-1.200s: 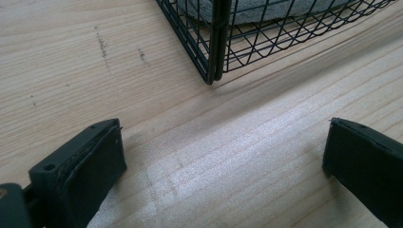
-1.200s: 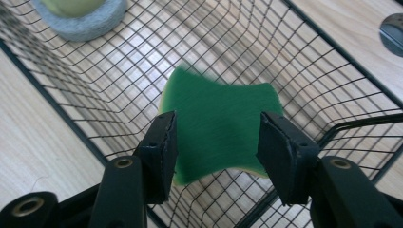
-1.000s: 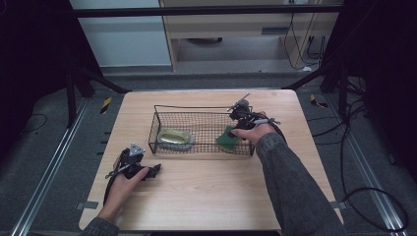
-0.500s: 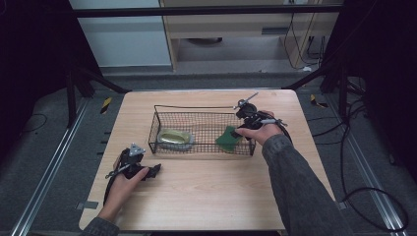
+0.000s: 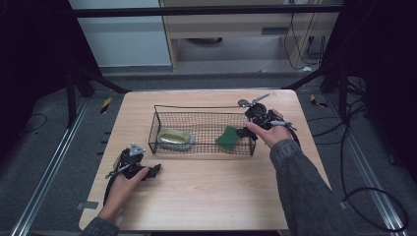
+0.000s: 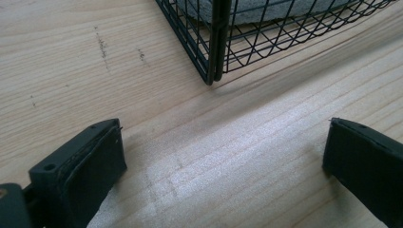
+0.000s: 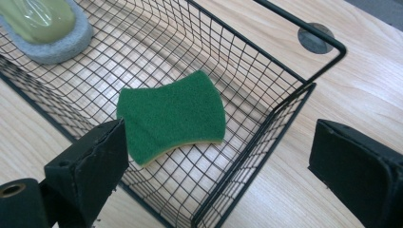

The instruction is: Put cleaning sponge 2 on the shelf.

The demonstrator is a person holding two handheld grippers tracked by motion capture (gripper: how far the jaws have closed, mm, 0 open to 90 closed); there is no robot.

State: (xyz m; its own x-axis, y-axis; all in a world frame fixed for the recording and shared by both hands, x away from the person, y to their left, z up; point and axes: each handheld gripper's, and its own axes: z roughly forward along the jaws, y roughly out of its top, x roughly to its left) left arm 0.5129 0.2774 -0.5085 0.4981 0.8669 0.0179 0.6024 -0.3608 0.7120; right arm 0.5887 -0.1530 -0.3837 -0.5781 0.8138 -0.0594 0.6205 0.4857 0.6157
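Scouring sponge [image 7: 171, 116]: flat in wire basket [image 5: 162, 109], right end.
Right gripper [image 7: 218, 161]: jaws apart, empty, above sponge; nearer.
Left gripper [image 6: 223, 161]: apart, empty.

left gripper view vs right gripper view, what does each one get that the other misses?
Left gripper view alone: the left hand-held gripper, jaws wide apart over bare wood, facing an outer corner of the black wire mesh basket.

Right gripper view alone: the right hand-held gripper, jaws wide apart, the green scouring sponge with a yellow underside lying flat in the basket, and a round grey disc set in the tabletop.

Both: the basket, the light wooden table, and the grey pad inside the basket, whose pale green clear-wrapped top appears in the right gripper view.
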